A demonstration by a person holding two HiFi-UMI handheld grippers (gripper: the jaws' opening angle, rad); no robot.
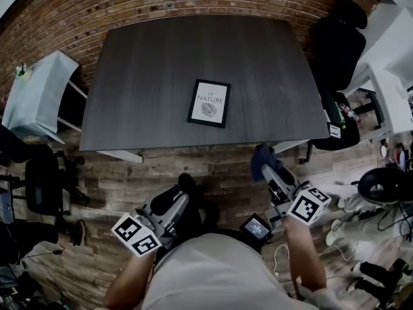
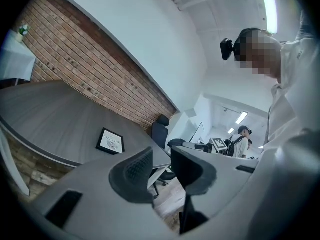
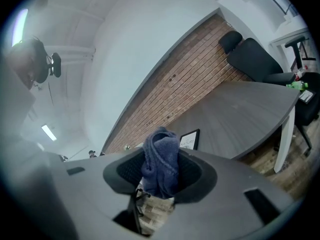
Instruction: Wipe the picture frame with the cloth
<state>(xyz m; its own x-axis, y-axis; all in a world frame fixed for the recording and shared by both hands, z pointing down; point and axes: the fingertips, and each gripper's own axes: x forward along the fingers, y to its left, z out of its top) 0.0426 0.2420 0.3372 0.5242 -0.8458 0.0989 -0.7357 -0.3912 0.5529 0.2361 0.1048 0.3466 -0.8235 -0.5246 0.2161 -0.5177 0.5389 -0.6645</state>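
Picture frame (image 1: 209,103): flat near the middle of the bench (image 1: 142,76), black border, pale print.
Bench: dark grey top, far edge against a brick wall (image 1: 129,5).
Room: plank floor (image 1: 219,173); black chair (image 1: 335,50) by the right corner, white shelf (image 1: 39,95) at left.
Cloth (image 3: 160,154): blue, bunched, clamped in the right claw (image 3: 162,176).
Left claw (image 2: 162,169): jaws apart, holding nothing.
Edges: both claws over the floor, short of the near edge; open top all round the frame.

Office: dark desk (image 1: 161,70), swivel chair (image 1: 337,53)
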